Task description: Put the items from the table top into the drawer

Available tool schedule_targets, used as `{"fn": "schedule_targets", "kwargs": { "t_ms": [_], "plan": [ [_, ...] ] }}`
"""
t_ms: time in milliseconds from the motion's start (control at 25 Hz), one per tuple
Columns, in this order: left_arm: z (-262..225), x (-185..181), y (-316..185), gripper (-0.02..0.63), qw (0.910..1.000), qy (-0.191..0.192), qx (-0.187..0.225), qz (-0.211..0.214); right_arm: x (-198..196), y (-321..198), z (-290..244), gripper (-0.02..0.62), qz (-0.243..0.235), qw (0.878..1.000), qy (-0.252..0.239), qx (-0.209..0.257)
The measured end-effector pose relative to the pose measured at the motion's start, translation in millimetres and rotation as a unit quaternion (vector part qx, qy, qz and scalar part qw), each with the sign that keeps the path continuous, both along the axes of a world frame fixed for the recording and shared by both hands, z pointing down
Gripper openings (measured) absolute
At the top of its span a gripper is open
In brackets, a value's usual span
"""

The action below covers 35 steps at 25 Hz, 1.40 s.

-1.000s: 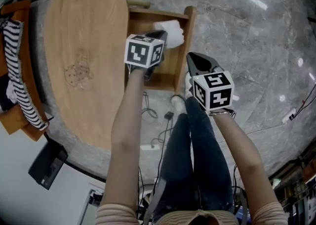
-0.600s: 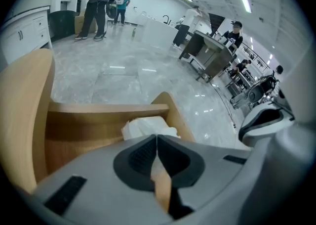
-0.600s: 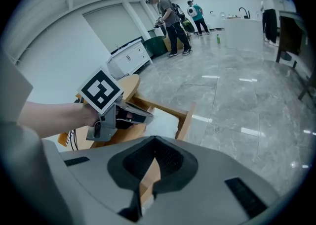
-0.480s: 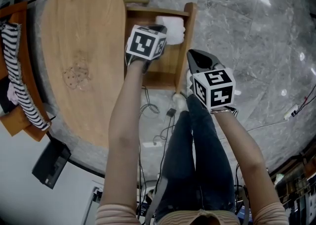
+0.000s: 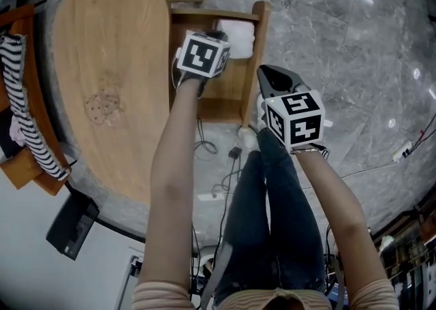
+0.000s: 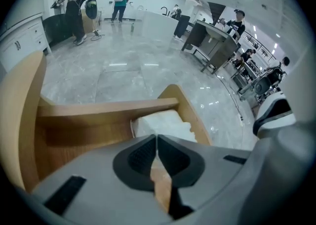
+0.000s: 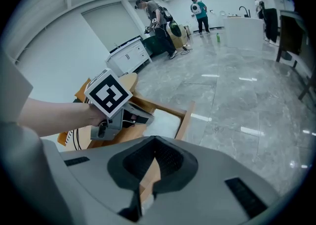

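Jaws pressed together and empty on both, left gripper held above open wooden drawer, white bundle laid in its corner, right gripper held just beside.

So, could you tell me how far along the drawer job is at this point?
Done: a white item lies in the open drawer. In hand: nothing; the left gripper is shut over the drawer, the right gripper shut beside it. Remaining: the table top shows only a faint mark.

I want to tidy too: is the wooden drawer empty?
No, a white soft bundle lies in the far corner of the open wooden drawer.
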<state>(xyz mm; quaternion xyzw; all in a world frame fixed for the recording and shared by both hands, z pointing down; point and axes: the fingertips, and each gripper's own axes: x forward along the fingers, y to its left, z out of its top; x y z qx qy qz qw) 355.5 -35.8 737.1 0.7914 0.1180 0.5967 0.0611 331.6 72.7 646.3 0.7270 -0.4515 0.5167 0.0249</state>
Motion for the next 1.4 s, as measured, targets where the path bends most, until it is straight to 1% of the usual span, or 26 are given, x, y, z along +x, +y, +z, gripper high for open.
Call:
{"fn": "schedule_targets", "kwargs": {
  "t_ms": [280, 440, 680, 760, 840, 960, 1200, 1400],
  "plan": [
    [6, -3, -4, 0.021, 0.9998, -0.003, 0.013, -0.012, -2, -2, 4, 0.009, -0.003, 1.000, -0.002, -0.001],
    [8, -2, -4, 0.023, 0.9998, 0.000, 0.018, -0.011, -2, -1, 5, 0.009, -0.003, 1.000, -0.002, -0.002],
    [9, -1, -7, 0.023, 0.9996, -0.006, 0.027, -0.012, -1, -2, 4, 0.009, -0.004, 1.000, -0.002, -0.002],
    [8, 0, -8, 0.039, 0.9995, -0.001, 0.026, -0.019, -1, -2, 3, 0.009, -0.004, 1.000, -0.001, -0.002],
    [6, -1, -10, 0.068, 0.9993, -0.001, 0.027, -0.026, -2, -3, 2, 0.009, -0.006, 1.000, 0.000, -0.002],
    [1, -5, -11, 0.093, 0.9988, 0.000, 0.020, -0.045, -4, -3, -1, 0.009, -0.006, 1.000, 0.002, 0.000],
    [-20, -3, -13, 0.097, 0.9955, 0.038, 0.012, -0.086, -6, -8, -14, 0.009, -0.004, 1.000, 0.012, 0.012],
    [-43, -3, -14, 0.097, 0.9904, 0.074, 0.005, -0.117, -8, -9, -24, 0.009, 0.000, 1.000, 0.019, 0.020]
  ]
}}
